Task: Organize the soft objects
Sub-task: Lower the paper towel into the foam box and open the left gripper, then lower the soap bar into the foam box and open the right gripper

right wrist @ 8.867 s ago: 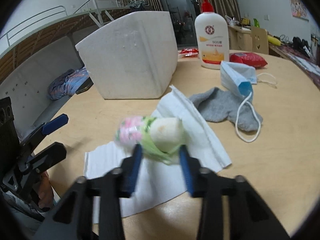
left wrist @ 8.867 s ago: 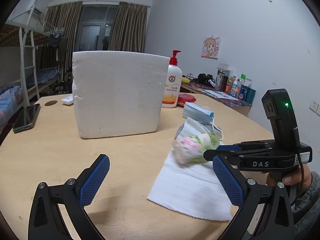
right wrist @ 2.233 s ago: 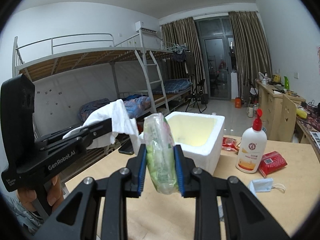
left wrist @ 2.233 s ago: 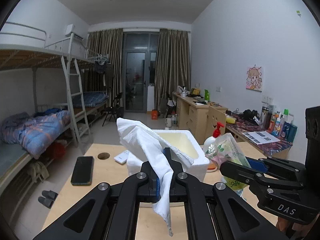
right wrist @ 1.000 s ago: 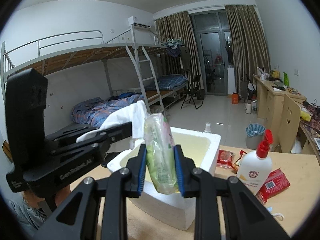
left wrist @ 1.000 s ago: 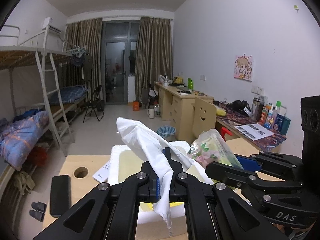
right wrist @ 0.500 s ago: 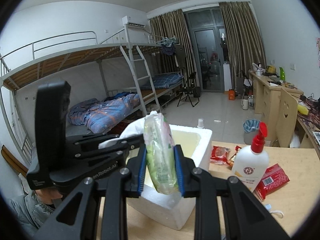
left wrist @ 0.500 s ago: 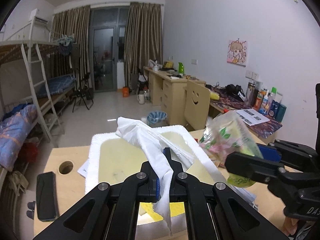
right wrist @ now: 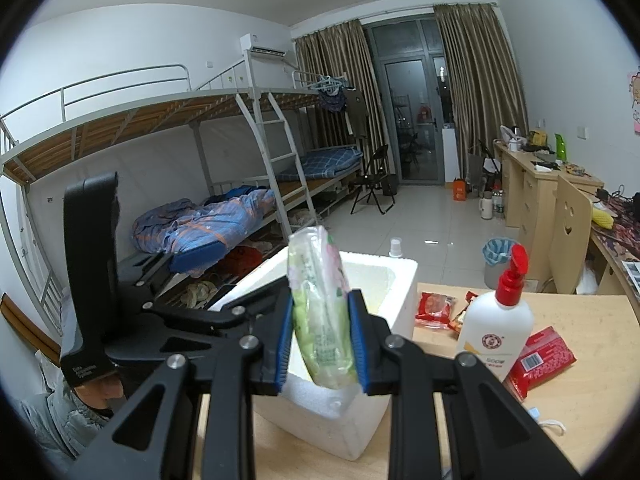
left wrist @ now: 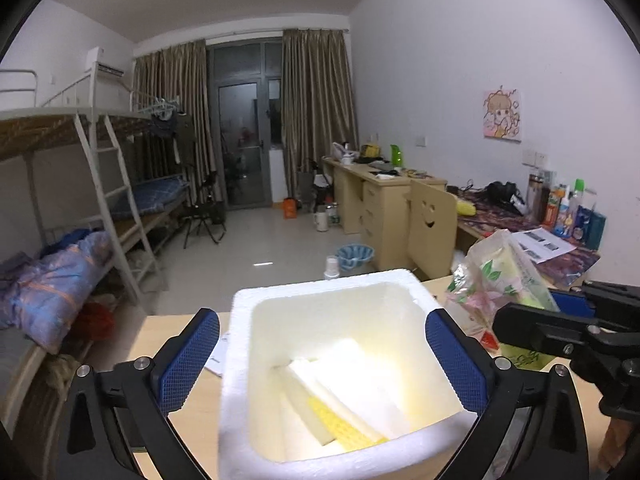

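Hovering over the foam box [left wrist: 240, 420], your left hand-held gripper [left wrist: 322, 354] is opening, jaws spread wide with nothing between them; white folded cloth [left wrist: 360, 384] lies inside the box. Your right hand-held gripper [right wrist: 322, 338] pinches the tissue pack [right wrist: 322, 312] mid-body, just beside the box's rim. Pack looks light, squashy, with slippery film wrap, so keep the pinch across its flat faces and drop it from low over the box. Lotion bottle [right wrist: 498, 332] stands beside the box on the tabletop [right wrist: 580, 392].

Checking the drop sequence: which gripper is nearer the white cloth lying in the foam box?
Left gripper, jaws opening directly above the white cloth. Right gripper holds a tissue pack beside the foam box.
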Available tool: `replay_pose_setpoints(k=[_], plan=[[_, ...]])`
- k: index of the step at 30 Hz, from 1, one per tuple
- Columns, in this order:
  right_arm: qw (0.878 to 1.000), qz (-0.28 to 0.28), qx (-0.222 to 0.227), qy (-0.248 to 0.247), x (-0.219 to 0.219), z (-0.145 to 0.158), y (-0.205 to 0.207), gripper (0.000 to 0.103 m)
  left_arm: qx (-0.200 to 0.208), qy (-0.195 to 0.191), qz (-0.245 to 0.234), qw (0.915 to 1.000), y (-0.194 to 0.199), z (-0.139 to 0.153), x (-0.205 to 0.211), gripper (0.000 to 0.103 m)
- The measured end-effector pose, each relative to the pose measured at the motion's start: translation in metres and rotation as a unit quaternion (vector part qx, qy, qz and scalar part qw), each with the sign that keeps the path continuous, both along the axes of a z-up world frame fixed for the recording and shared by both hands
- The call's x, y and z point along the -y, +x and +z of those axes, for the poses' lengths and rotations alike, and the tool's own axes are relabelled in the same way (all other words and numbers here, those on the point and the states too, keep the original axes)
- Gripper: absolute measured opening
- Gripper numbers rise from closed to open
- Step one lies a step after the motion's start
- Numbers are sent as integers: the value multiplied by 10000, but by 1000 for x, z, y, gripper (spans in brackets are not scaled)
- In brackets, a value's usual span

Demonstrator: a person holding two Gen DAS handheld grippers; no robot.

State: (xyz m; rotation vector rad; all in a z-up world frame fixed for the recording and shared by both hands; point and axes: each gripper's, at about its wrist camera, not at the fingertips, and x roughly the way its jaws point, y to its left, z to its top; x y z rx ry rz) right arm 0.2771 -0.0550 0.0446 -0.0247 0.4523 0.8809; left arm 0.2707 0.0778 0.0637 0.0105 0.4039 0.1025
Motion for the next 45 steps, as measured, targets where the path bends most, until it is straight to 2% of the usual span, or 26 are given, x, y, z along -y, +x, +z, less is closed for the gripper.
replay_pose_setpoints(k=[6,20,32,38,45], plan=[[10000,26,10,-41,-5,0,-2,31,24,69,209,9998,-8,-1,-6,103],[9996,185,-64,-202,-30,-3,7,31,350,118,601,9975,-58,13,-30,103],[9984,283,-277,-397,-57,-12,27,31,455,-164,1032,9935,-93,13,-60,103],[9976,319,-380,-484,-65,-18,29,31,440,-260,1050,9932,-103,9,-66,103],[9972,293,-362,-588,-70,-20,24,31,476,-123,1135,9923,-110,8,-68,103]])
